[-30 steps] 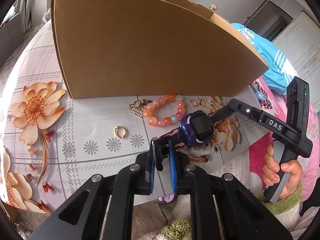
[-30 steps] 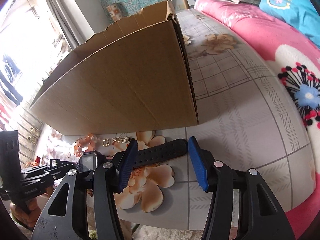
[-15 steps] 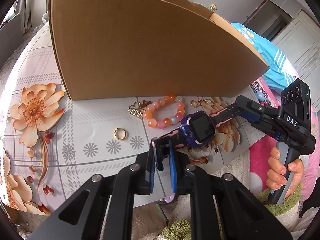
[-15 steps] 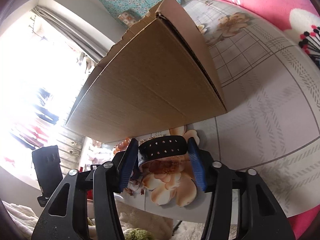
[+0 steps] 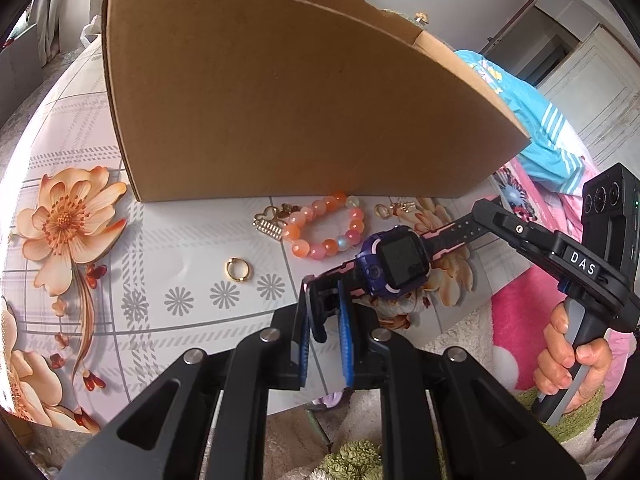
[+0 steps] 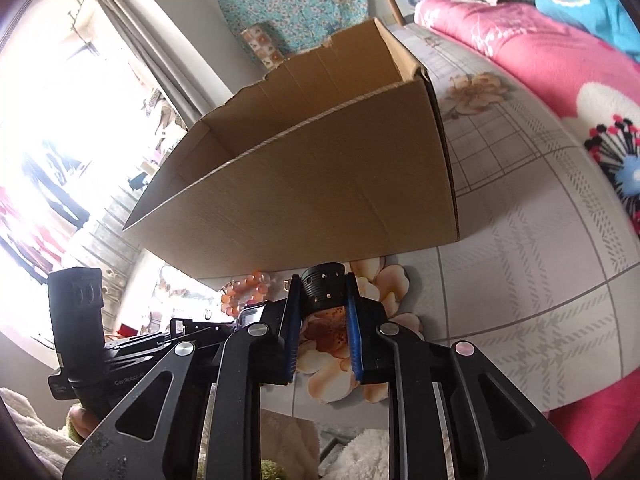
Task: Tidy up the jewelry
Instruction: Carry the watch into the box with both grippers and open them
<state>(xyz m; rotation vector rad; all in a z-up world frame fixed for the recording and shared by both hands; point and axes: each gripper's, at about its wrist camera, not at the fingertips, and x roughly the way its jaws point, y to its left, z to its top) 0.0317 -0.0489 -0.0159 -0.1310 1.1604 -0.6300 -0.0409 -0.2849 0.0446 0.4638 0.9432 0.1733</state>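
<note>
watch (image 5: 394,262): purple case, dark screen, black strap edged in pink
bead bracelet (image 5: 325,226): orange and pink beads, a few pale ones
ring (image 5: 239,269): gold
charms (image 5: 269,222): gold
box (image 5: 288,96): plain brown cardboard
tablecloth (image 5: 168,252): white, grey grid lines and small grey daisies, large peach-orange flowers with red buds
left gripper (image 5: 325,312): black frame, blue pads
right gripper (image 6: 323,306): black frame, blue pads
blanket (image 6: 520,52): bright pink, white patch with a blue, red and black flower
cloth (image 5: 532,128): turquoise, white stripes
</note>
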